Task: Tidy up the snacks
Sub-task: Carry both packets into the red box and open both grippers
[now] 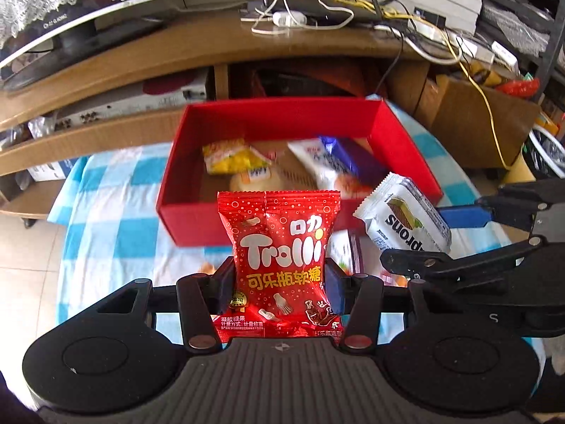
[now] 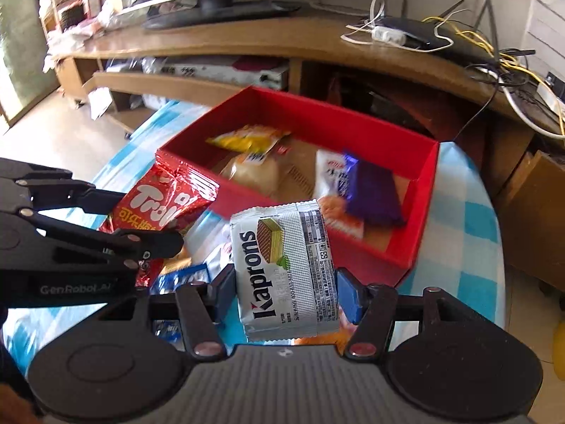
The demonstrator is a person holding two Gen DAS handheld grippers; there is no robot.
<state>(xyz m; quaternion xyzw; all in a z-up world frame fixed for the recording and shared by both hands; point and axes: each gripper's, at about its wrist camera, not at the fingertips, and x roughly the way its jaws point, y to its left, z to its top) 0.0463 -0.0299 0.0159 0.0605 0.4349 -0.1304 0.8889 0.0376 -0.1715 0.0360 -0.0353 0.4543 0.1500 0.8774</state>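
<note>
Left wrist view: my left gripper is clamped on the red Trolli gummy packet, pads pressing its two side edges, the packet standing upright between them with its long axis running away from me toward the red box. That box lies straight ahead and a little below the packet's top edge, its near wall just beyond the packet, so I judge the coming move is a short carry forward over that wall. In the right wrist view my right gripper is clamped on the white Kaprons wafer packet, also held by its side edges, long axis pointing forward and tipped slightly left. From this hand the box sits ahead and to the right, its near corner close to the wafer. Inside the box already lie a yellow packet, a wrapped bun and a purple bar on a white packet. Both hands hang over the blue-and-white checked cloth, side by side; neither looks clearly nearer the box. Loose snacks show on the cloth beneath the grippers.
</note>
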